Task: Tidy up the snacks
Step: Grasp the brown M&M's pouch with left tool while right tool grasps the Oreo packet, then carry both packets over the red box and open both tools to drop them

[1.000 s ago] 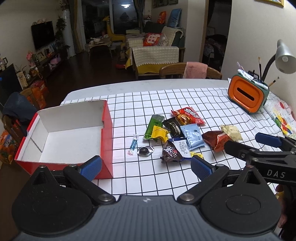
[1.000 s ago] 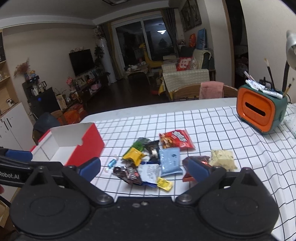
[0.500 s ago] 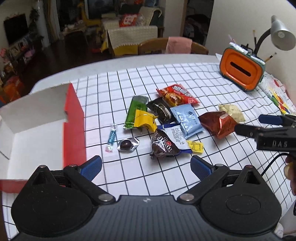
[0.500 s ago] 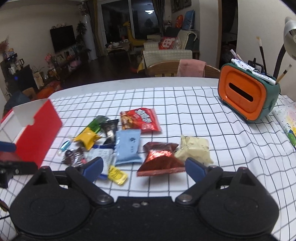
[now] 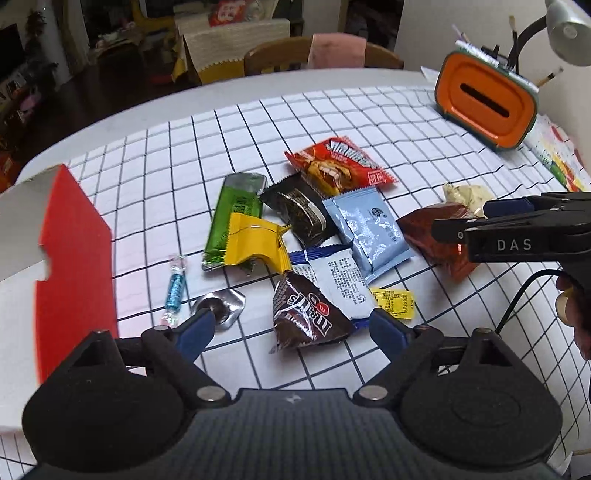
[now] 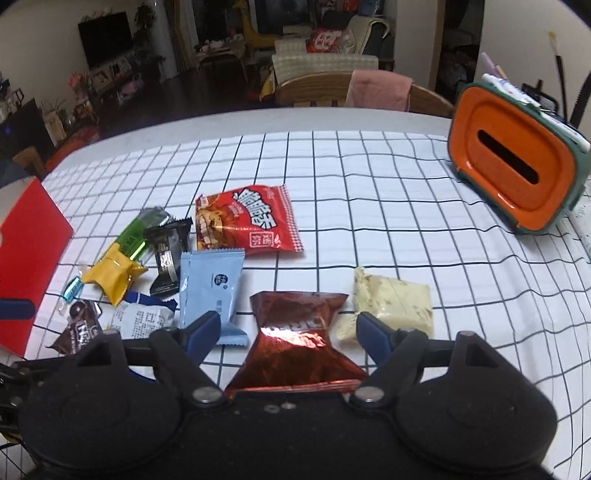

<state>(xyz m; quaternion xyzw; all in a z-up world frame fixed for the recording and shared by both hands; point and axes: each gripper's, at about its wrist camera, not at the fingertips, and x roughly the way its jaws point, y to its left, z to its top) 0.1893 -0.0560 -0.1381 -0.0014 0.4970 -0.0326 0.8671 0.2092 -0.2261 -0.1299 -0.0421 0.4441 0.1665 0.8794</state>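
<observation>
Several snack packets lie in a loose heap on the checked tablecloth. My left gripper [image 5: 290,326] is open, its fingers either side of a brown M&M's bag [image 5: 306,314]. My right gripper [image 6: 288,330] is open around a shiny red-brown packet [image 6: 295,339], which lies between its fingers; it also shows in the left wrist view [image 5: 432,230]. A red box with a white inside [image 5: 74,258] stands at the left. A pale blue packet [image 6: 210,284], a red chips bag [image 6: 247,221] and a cream nougat packet [image 6: 391,299] lie nearby.
An orange and green tissue holder [image 6: 513,170] with pens stands at the far right. A desk lamp [image 5: 565,29] is behind it. A chair with a pink cloth [image 6: 376,88] stands at the table's far edge. Printed papers [image 5: 557,155] lie at the right.
Both grippers have moved forward and down toward the heap. The M&M's bag now sits between the left fingers and the red-brown packet between the right fingers.
</observation>
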